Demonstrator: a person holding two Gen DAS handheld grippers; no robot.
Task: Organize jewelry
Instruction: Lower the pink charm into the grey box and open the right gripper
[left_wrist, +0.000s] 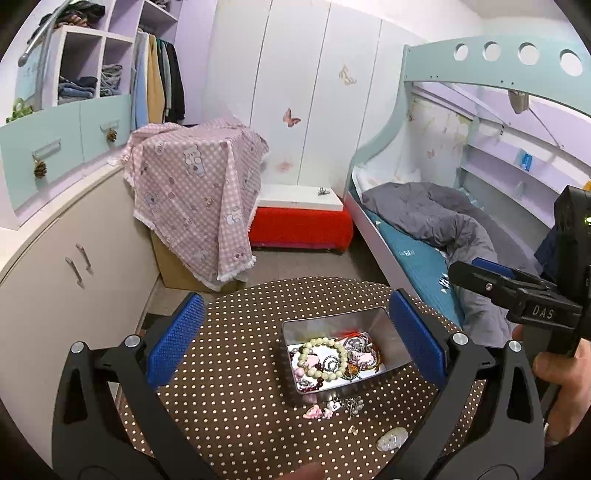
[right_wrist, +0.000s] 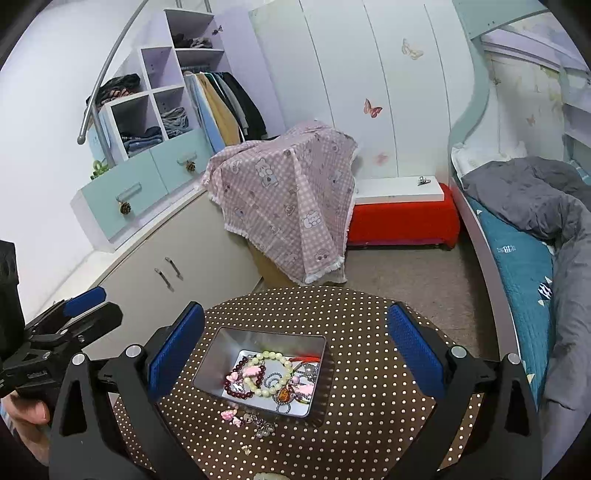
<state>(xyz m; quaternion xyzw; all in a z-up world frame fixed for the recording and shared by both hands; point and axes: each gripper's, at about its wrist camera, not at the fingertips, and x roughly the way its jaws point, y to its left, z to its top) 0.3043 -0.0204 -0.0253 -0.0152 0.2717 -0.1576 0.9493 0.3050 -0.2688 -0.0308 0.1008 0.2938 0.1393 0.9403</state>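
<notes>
Jaws of both grippers wide open (empty), above jewelry tin (left_wrist: 397, 341) between them.

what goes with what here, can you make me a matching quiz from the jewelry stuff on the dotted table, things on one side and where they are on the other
Things:
1. cream bead bracelet
2. pink charm bracelet
3. metal tin
4. pale oval stone

Places:
A. on the tablecloth, just outside the tin's near wall
B. at the table's near edge, nearest the camera
C. inside the tin, on top of the pile
D. on the dotted cloth, open with no lid on it

Pairs: 1-C, 2-A, 3-D, 4-B
</notes>
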